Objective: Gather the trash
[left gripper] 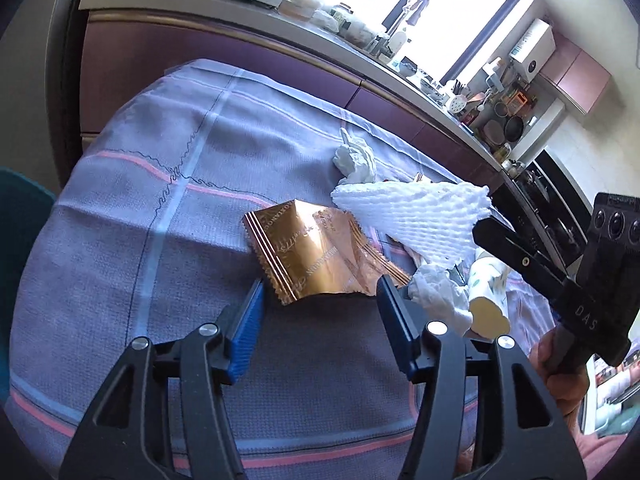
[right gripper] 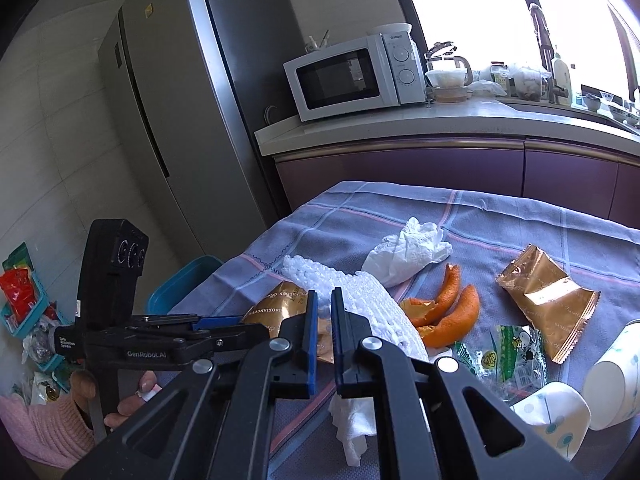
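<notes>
Covering the table, a blue-grey checked cloth (right gripper: 500,216) carries the trash; purple kitchen cabinets (right gripper: 400,164) and a white microwave (right gripper: 348,76) sit behind. Left gripper (left gripper: 320,294) is spread, nothing pinched, with the gold foil wrapper (left gripper: 308,252) just ahead. Right gripper (right gripper: 324,300) is pressed together on the white foam fruit net (left gripper: 416,220).

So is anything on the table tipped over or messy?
Yes. Two paper cups lie tipped on their sides at the table's right, and orange peel, crumpled tissue and gold wrappers are scattered across the cloth.
</notes>
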A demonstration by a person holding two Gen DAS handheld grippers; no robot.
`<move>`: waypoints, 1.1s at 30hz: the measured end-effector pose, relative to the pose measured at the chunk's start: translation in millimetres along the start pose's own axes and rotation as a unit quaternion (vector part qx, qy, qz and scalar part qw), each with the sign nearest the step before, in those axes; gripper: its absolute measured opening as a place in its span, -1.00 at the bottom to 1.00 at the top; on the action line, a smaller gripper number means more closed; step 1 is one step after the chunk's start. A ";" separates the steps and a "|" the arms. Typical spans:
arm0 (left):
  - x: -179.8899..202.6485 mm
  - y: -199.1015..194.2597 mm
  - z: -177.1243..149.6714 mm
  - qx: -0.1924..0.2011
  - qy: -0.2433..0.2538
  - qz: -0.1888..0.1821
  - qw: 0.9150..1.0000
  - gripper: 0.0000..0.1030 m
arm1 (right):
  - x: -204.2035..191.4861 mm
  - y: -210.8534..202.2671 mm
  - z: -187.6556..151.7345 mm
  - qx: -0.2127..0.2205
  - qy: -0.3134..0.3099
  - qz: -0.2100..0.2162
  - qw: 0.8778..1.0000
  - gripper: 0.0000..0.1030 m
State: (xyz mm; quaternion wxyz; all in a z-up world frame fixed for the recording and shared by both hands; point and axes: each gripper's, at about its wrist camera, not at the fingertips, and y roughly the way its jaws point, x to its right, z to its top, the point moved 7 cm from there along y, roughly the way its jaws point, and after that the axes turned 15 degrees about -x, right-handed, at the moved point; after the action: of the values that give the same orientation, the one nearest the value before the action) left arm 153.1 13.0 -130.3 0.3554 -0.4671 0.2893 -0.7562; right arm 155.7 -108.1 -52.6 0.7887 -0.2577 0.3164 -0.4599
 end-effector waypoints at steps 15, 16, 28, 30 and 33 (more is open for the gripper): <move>-4.0 -13.1 2.1 0.022 -0.012 -0.010 1.000 -0.86 | -13.3 -8.2 8.7 0.017 -0.011 0.015 1.000 -0.91; -3.4 -19.3 1.0 0.028 -0.008 -0.003 1.000 -0.86 | -16.1 -9.4 10.4 0.019 -0.014 0.018 1.000 -0.91; -40.6 -115.9 -21.4 0.098 -0.004 0.062 0.993 -0.86 | -77.7 -1.7 41.8 0.028 -0.056 0.088 0.994 -0.91; -53.9 -132.6 -25.8 0.110 -0.013 0.082 0.991 -0.86 | -91.7 4.0 47.4 0.026 -0.067 0.103 0.992 -0.91; -75.5 -154.5 -31.1 0.124 -0.031 0.108 0.986 -0.86 | -114.5 17.0 57.3 0.021 -0.084 0.124 0.988 -0.91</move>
State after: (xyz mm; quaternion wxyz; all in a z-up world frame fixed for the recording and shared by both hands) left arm 107.0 166.9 -61.5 0.4991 -0.4085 0.2314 -0.7283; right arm 164.3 7.8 3.8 0.8686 -0.2378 0.2689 -0.3416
